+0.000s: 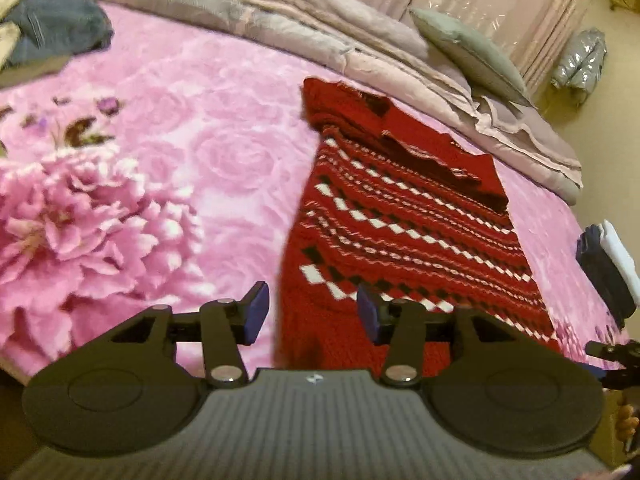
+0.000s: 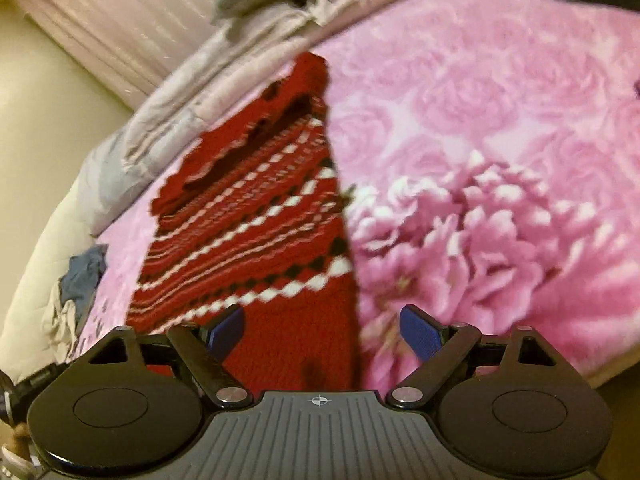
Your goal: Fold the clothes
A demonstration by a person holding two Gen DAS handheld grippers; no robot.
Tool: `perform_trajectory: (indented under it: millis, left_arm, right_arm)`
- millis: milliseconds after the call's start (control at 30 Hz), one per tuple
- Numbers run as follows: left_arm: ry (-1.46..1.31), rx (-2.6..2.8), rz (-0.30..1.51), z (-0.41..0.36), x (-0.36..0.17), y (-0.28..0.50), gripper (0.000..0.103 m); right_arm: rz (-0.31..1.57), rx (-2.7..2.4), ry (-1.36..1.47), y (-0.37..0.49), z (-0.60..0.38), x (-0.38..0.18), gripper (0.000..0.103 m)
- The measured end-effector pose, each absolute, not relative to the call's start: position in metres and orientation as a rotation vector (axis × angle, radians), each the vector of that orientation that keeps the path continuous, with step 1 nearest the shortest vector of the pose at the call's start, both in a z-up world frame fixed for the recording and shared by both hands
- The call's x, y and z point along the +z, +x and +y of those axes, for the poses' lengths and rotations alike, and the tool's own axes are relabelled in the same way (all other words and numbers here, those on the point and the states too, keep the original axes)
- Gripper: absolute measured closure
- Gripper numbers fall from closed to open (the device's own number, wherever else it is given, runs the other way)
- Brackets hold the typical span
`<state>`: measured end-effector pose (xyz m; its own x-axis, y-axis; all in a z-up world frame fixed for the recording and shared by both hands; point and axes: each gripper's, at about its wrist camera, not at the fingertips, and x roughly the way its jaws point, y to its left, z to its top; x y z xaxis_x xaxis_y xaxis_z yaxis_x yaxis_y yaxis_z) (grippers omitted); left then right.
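the red knitted sweater with white and black diamond bands (image 1: 404, 224) lies flat and lengthwise on the pink plush bedspread printed with big peonies (image 1: 120, 208), and everything else is best placed against it. its sleeves look already turned in across the upper chest, which leaves a long narrow strip; that shape, i judge, is why it lies so straight, ready to be doubled end over end. beyond the sweater's far end sits a stack of folded pale mauve quilts (image 1: 360, 36) with a grey-green cushion (image 1: 468, 52) on top, pushed back so the sweater has open bedspread around it. far off to one side of the sweater, near the bed's edge, is a crumpled grey-blue garment (image 1: 56, 24) (probably waiting its turn).

both tools are at the sweater's near plain red hem, one toward each side of it, which reads as lining up to lift that end with two corners at once.

the left gripper (image 1: 312, 312) has its blue pads well apart, one over the bedspread and one over the knit, with nothing between them. the right gripper (image 2: 322, 334) is spread wider, straddling the sweater's edge, also clasping nothing. from these views i cannot tell whether either pad touches the fabric.
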<state>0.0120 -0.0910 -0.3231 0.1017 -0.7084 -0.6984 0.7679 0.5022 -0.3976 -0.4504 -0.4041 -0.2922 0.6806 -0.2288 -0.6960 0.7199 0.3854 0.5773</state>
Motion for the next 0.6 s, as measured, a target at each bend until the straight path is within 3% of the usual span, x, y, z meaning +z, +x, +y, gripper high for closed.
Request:
perform_trajectory:
  millis: [67,367,600]
  left_arm:
    - [0.056,-1.106,1.025,-0.098,-0.335,0.024,0.060]
    - [-0.084,-1.194,1.135,-0.138,-0.373,0.063,0.055]
    - [-0.124,-1.287,1.230,-0.113,-0.382,0.069,0.061]
  right_arm:
    - [0.594,-0.638,1.048,-0.447,-0.419,-0.307,0.028]
    - [0.423,-0.532,1.206,-0.439,-0.467,-0.334,0.028]
    - [0.512,-0.366,1.187,-0.442,-0.451,-0.334,0.032]
